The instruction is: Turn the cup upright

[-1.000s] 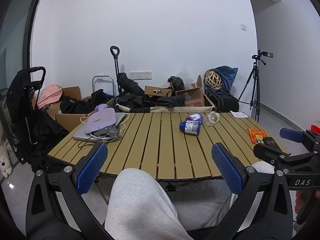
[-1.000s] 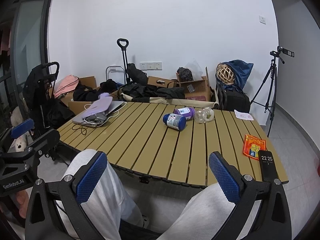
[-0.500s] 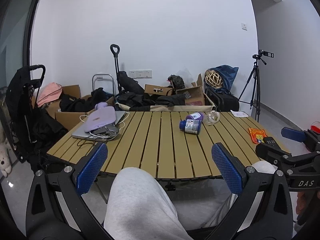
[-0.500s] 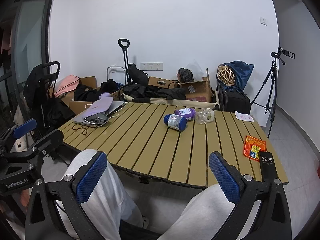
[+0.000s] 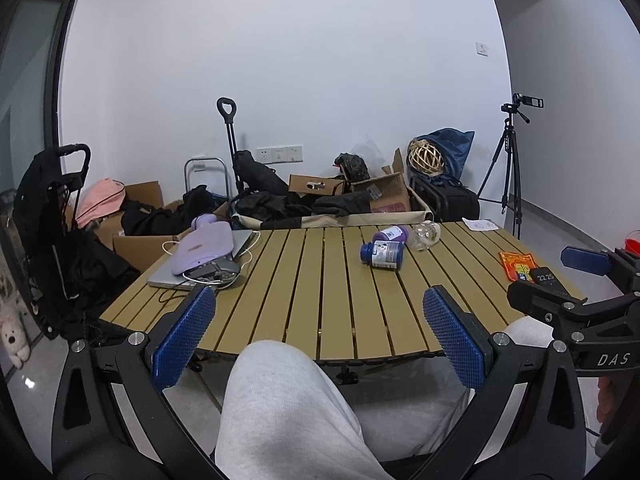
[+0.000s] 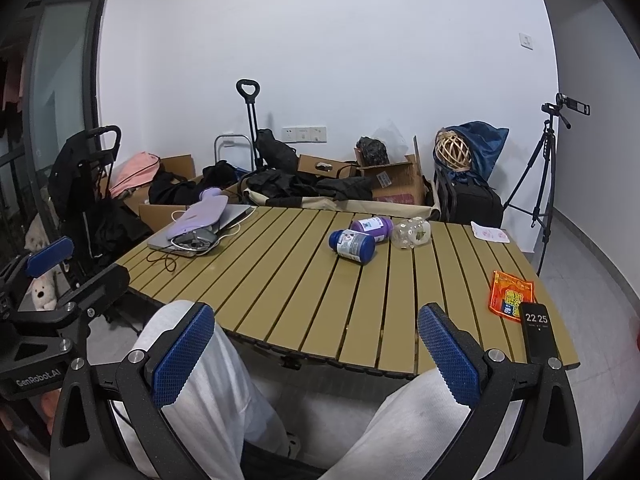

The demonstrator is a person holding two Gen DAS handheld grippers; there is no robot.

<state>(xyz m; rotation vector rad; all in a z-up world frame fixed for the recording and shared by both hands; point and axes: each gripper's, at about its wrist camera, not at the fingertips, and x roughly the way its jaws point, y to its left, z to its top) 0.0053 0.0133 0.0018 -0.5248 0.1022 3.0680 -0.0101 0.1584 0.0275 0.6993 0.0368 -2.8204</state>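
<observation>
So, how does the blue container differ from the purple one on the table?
The blue container is dark blue; the purple container is violet. The blue container lies nearer the grippers, the purple container farther back, next to the clear glass cup. The blue container's white label looks larger than the purple container's. Both lie on their sides on the slatted table, close together.

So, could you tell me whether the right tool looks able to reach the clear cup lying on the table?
Probably yes. The right tool is open, and bare slats lead to the clear cup; only the blue bottle lies nearby, leftward.
</observation>
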